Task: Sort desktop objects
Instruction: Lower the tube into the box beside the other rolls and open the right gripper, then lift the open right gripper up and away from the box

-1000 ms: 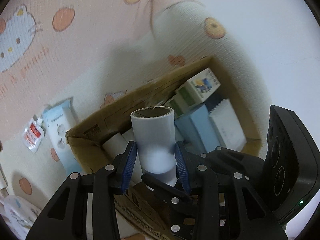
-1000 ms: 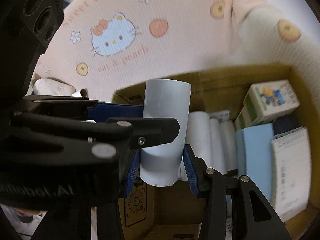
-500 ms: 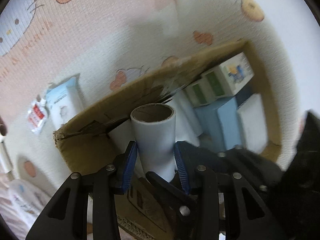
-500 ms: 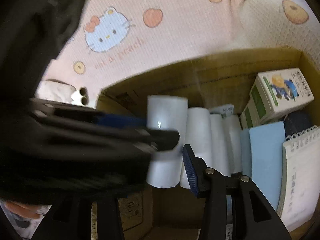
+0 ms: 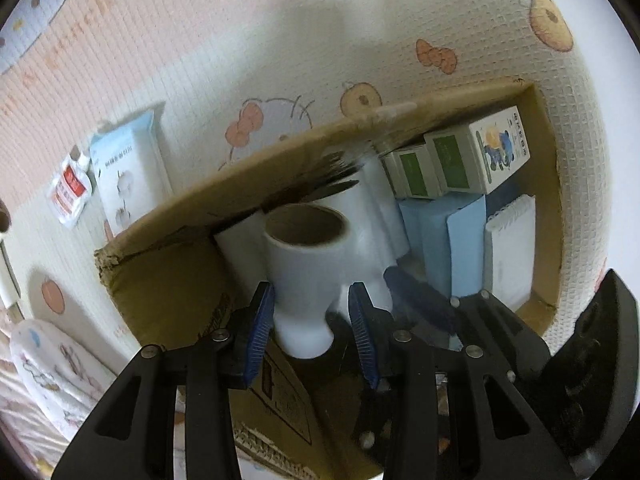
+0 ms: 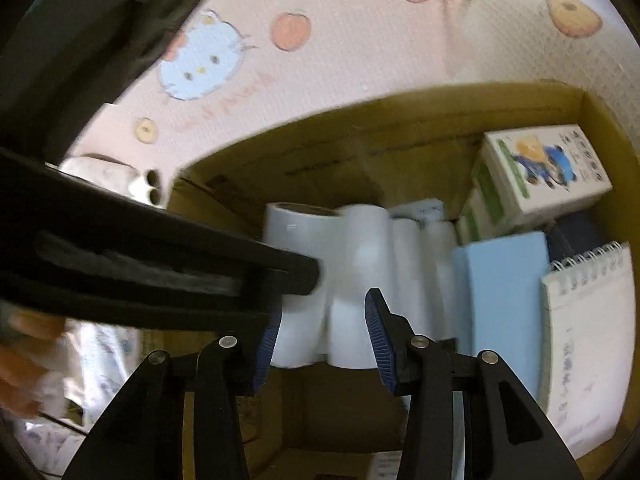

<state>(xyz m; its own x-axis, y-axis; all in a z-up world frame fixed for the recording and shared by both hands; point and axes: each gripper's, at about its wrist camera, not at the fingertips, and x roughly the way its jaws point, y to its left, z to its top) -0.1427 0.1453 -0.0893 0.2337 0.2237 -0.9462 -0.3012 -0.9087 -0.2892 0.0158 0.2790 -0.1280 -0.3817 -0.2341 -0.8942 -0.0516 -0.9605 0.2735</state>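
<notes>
now the left gripper (image 5: 310,322) has carried the white roll (image 5: 308,276) down into the cardboard box (image 5: 168,292), lower than a second ago, when the roll stood above the box rim. its blue-padded jaws pinch the roll near its lower end; the roll stands nearly upright with its open cardboard core facing up, close against the other white rolls (image 6: 372,280) already in the box. the right gripper (image 6: 320,338), which a second ago also clamped this roll, has let go: its jaws are spread and hold nothing, and they sit just in front of the row of rolls. the left gripper's black arm crosses the left half of the right wrist view. to the right of the rolls in the box stand light blue packs (image 6: 504,300), a spiral notebook (image 6: 588,340) and green-and-white cartons (image 5: 476,156). outside the box, on the pink cartoon-print cloth (image 5: 120,40), lie a pale blue packet (image 5: 128,172) and a small red-and-white sachet (image 5: 68,192). both views are motion-blurred.
</notes>
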